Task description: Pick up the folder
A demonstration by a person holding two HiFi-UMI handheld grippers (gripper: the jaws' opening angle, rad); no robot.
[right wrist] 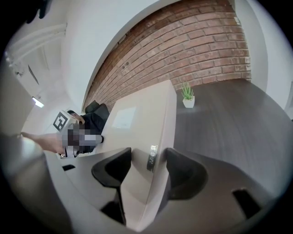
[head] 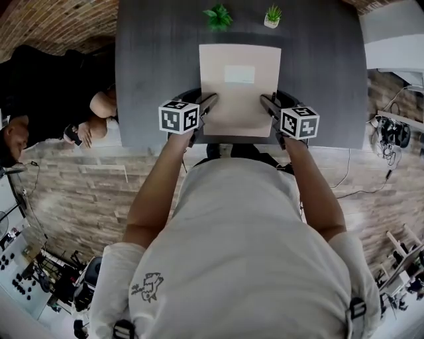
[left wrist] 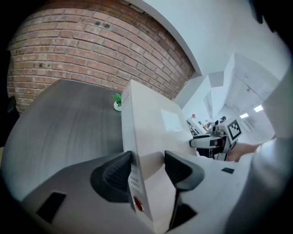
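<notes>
A beige folder (head: 240, 89) with a white label is held over the dark grey table (head: 152, 79), its spine toward me. My left gripper (head: 211, 100) is clamped on its left edge and my right gripper (head: 267, 100) on its right edge. In the left gripper view the folder (left wrist: 151, 123) stands on edge between the black pads (left wrist: 118, 171) of the left gripper (left wrist: 147, 169), which press on it, and the right gripper (left wrist: 215, 139) shows beyond. In the right gripper view the right gripper (right wrist: 149, 167) grips the folder (right wrist: 142, 123) the same way.
Two small potted plants (head: 218, 16) (head: 272, 16) stand at the table's far edge. A person in black (head: 53, 99) sits by the table's left side. Cables and gear (head: 394, 132) lie on the floor to the right. A brick wall (left wrist: 91, 50) rises behind the table.
</notes>
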